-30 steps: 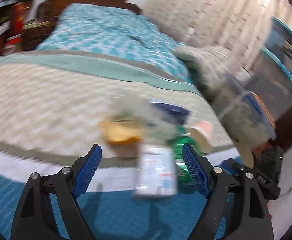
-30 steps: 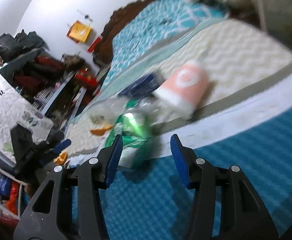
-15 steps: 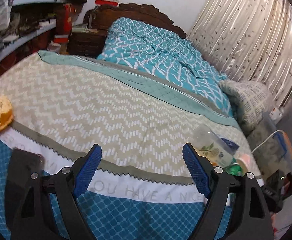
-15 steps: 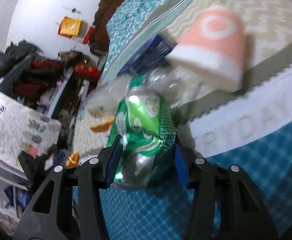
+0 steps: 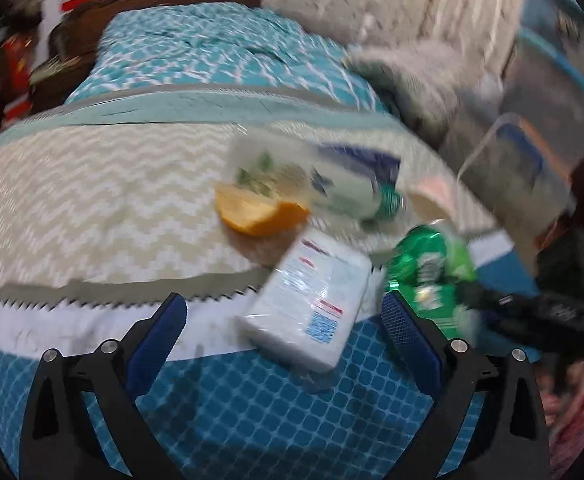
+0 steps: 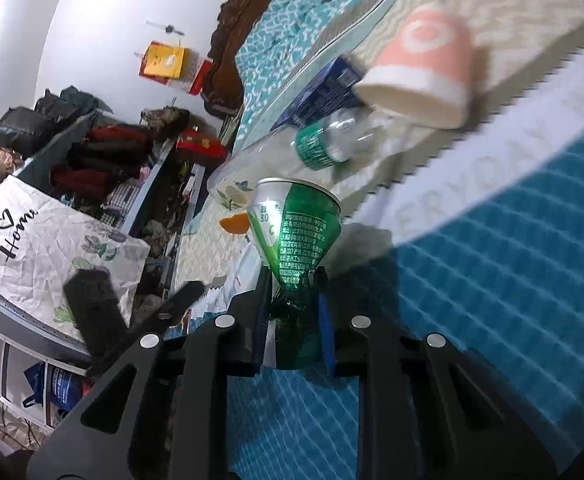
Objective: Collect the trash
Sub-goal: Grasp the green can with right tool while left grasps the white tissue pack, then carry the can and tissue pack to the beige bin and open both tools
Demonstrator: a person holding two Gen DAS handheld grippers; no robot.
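Observation:
Trash lies in a pile on the bed: a white tissue pack (image 5: pixel 308 300), an orange peel (image 5: pixel 260 212), a clear bottle with a green label (image 6: pixel 324 140), a pink paper cup (image 6: pixel 420 68) on its side and a dark blue packet (image 6: pixel 324 92). My right gripper (image 6: pixel 294 316) is closing on a green can (image 6: pixel 296 232), whose lower part is crushed between the pads. The same can (image 5: pixel 428 264) shows at the right of the left wrist view. My left gripper (image 5: pixel 284 336) is opening wide, just short of the tissue pack and not touching it.
The bedspread (image 5: pixel 92 200) has a chevron middle and a blue patterned edge (image 5: pixel 272 420). Cluttered shelves (image 6: pixel 124 160) and a white "Home" bag (image 6: pixel 44 248) stand beside the bed. Clear storage boxes (image 5: pixel 532 160) and a pillow (image 5: pixel 412 76) sit at the far right.
My right gripper has shut on the green can and squeezed it narrow. The left wrist view swung from the left of the bed back onto the trash pile, and its jaws spread wider.

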